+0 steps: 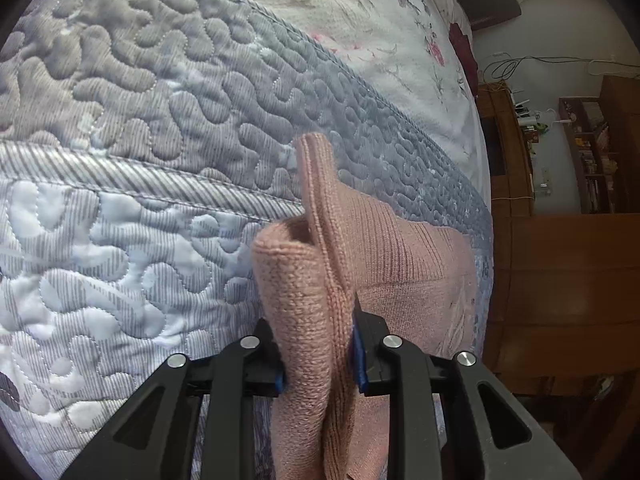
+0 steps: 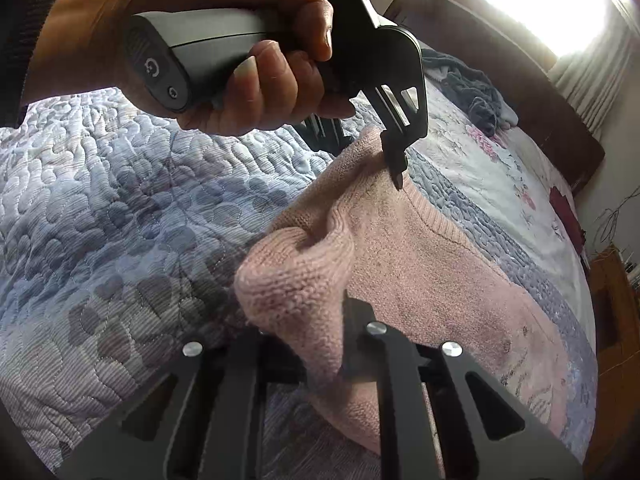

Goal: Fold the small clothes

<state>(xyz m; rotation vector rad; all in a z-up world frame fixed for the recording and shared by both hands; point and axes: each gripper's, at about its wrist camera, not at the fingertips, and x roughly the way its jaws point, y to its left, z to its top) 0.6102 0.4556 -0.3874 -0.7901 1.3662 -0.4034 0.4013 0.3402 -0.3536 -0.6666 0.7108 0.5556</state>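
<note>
Home bedroom, quilted bedspread (image 1: 140,128), dark headboard (image 2: 520,80), wooden bookshelf (image 1: 592,156)

Knit garment (image 1: 304,300) is showing plain dusty pink. Quilt (image 1: 120,120) is showing grey-blue stripes with meander stitching. Sheet (image 1: 360,12) is showing cream with pink florals.

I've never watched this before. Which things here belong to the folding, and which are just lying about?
Part of the job:
- pink knitted garment
- left gripper, shut on it
- right gripper, shut on it
- quilted bedspread underneath

Just lying about:
- grey-blue clothes heap
- floral sheet
- wooden shelves
</note>
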